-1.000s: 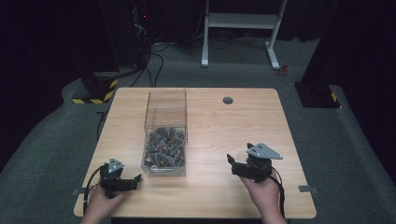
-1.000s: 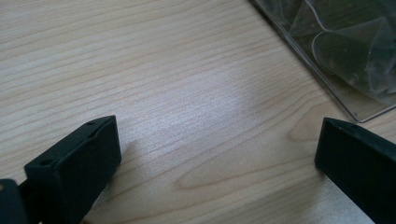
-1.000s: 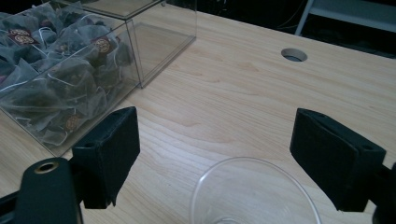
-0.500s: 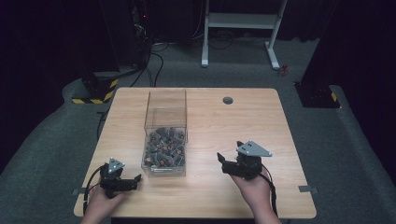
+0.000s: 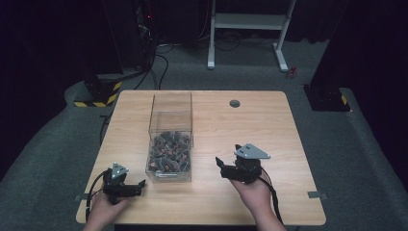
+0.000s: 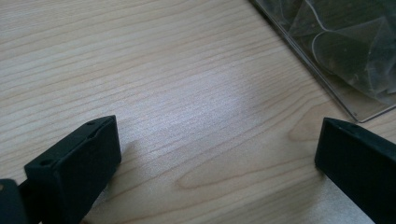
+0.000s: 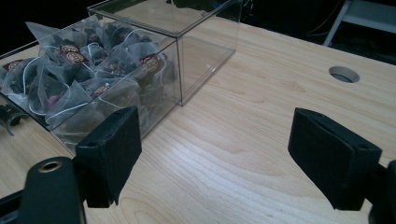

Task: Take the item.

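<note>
A clear plastic box (image 5: 171, 139) stands on the wooden table (image 5: 269, 125), its near half packed with several pyramid tea bags (image 5: 168, 153) with small tags. My left gripper (image 5: 137, 185) rests low on the table just left of the box's near corner, open, nothing between its jaws; the box's corner (image 6: 355, 70) lies close ahead in the left gripper view. My right gripper (image 5: 220, 163) is held right of the box, open and empty, aimed toward the box (image 7: 135, 60) and its tea bags (image 7: 79, 79).
A round cable hole (image 5: 234, 103) sits in the table's far right part, also seen as the cable hole (image 7: 343, 73). A white stand (image 5: 248, 24) and cables lie on the dark floor beyond the table. Bare wood stretches right of the box.
My right gripper has moved left toward the box over the last second. The left gripper has stayed where it was.
</note>
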A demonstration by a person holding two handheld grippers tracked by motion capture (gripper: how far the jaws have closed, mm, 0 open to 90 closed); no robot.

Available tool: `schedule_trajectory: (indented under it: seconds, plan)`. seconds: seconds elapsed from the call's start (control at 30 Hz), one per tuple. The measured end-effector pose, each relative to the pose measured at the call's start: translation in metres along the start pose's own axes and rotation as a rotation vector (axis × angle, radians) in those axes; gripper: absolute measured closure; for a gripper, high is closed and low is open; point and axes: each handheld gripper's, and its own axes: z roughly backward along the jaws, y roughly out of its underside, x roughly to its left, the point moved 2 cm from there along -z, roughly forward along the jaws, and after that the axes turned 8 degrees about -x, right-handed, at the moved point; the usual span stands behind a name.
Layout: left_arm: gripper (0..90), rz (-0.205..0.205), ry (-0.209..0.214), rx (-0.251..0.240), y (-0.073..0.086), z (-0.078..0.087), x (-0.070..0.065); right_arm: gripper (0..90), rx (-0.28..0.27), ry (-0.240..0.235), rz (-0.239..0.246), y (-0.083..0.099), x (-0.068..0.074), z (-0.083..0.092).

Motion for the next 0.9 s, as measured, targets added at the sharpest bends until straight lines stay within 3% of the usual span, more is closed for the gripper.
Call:
schedule_trajectory:
  seconds: [0.9]
  plan:
    - [0.6, 0.002, 0.000, -0.001, 0.000, 0.000, 0.000, 23.8, -0.005, -0.091, 0.009, -0.015, 0.027, -0.027]
